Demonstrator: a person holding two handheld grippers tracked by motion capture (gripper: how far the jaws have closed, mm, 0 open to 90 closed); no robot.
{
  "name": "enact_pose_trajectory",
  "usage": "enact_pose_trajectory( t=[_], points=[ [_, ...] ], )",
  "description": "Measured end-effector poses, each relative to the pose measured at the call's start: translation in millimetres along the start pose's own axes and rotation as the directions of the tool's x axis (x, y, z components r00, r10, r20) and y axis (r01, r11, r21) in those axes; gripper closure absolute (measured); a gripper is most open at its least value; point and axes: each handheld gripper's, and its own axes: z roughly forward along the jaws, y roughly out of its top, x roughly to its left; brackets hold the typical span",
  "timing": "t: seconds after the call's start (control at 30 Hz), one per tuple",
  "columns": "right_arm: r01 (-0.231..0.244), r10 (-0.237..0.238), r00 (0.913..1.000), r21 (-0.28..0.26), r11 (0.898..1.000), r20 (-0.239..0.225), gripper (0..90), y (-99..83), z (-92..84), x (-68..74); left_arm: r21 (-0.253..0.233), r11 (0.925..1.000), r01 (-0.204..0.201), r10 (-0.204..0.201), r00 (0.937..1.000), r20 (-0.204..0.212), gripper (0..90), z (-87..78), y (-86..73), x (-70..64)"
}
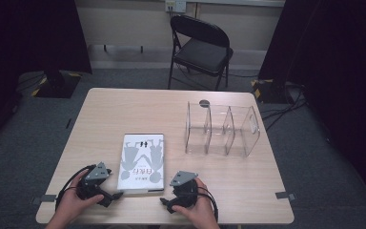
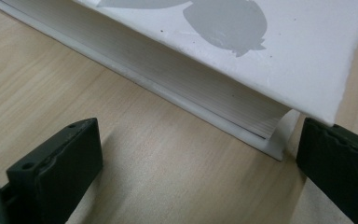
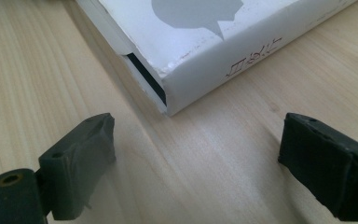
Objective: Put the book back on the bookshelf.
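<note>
A white book (image 1: 141,163) with grey figures on its cover lies flat near the table's front edge. My left gripper (image 1: 116,195) sits just left of its near corner, jaws open and aimed at the page edge (image 2: 214,98); nothing is between them. My right gripper (image 1: 164,202) rests just right of the book's other near corner, also open and empty, facing the spine corner (image 3: 177,84). A hand holds each gripper. The grippers (image 2: 200,163) (image 3: 196,163) both stand on the bare tabletop.
A clear plastic divider rack (image 1: 221,129) with three slots stands on the right half of the light wooden table (image 1: 124,109). A black folding chair (image 1: 200,47) stands beyond the far edge. Dark curtains hang at both sides.
</note>
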Motion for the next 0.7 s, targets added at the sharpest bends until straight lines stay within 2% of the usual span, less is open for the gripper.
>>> enact_pose_trajectory(
  t=[0.1,0.13,0.17,0.2,0.27,0.3,0.37,0.43,0.53,0.7],
  points=[
    [-0.005,0.005,1.0000,0.001,1.000,0.002,9.1,0.8,0.8,0.4,0.015,0.9998,-0.012,0.012,0.9999,0.004,1.0,-0.9,2.4,-1.0],
    [-0.006,0.006,1.0000,0.002,1.000,0.001,9.1,1.2,1.0,0.6,0.003,0.9998,-0.018,0.018,0.9998,0.008,8.0,-0.5,3.0,-2.0],
    [-0.010,0.010,0.9999,0.005,1.000,0.004,9.1,1.5,1.3,1.0,0.003,0.9994,-0.034,0.034,0.9993,0.014,8.0,-1.4,4.3,-2.6],
    [-0.003,0.003,1.0000,0.000,1.000,0.004,9.1,2.2,2.3,1.0,-0.014,0.9994,-0.033,0.033,0.9992,0.025,20.3,-1.6,5.4,-4.0],
    [-0.013,0.013,0.9999,0.005,1.000,0.006,9.2,2.5,2.1,1.8,0.003,0.9982,-0.059,0.059,0.9981,0.018,19.9,-0.8,9.0,-6.3],
    [-0.003,0.003,1.0000,0.003,1.000,0.006,9.2,3.1,3.1,1.8,-0.006,0.9985,-0.054,0.054,0.9980,0.032,22.8,0.8,11.8,-7.8],
    [-0.001,0.001,1.0000,-0.001,1.000,0.000,9.3,3.8,4.2,2.0,-0.012,0.9982,-0.058,0.059,0.9978,0.032,28.8,0.4,13.4,-7.7],
    [0.001,-0.001,1.0000,-0.002,1.000,-0.002,9.3,4.2,4.5,2.0,-0.008,0.9967,-0.080,0.081,0.9961,0.035,29.4,1.0,16.2,-9.1],
    [0.003,-0.003,1.0000,0.000,1.000,-0.008,9.5,6.0,6.1,2.9,-0.014,0.9969,-0.078,0.079,0.9958,0.048,33.5,1.9,16.7,-10.6],
    [0.007,-0.007,0.9999,0.002,1.000,-0.016,9.8,12.5,13.0,6.1,-0.002,0.9967,-0.082,0.082,0.9960,0.037,33.6,1.5,17.8,-12.2]
  ],
)
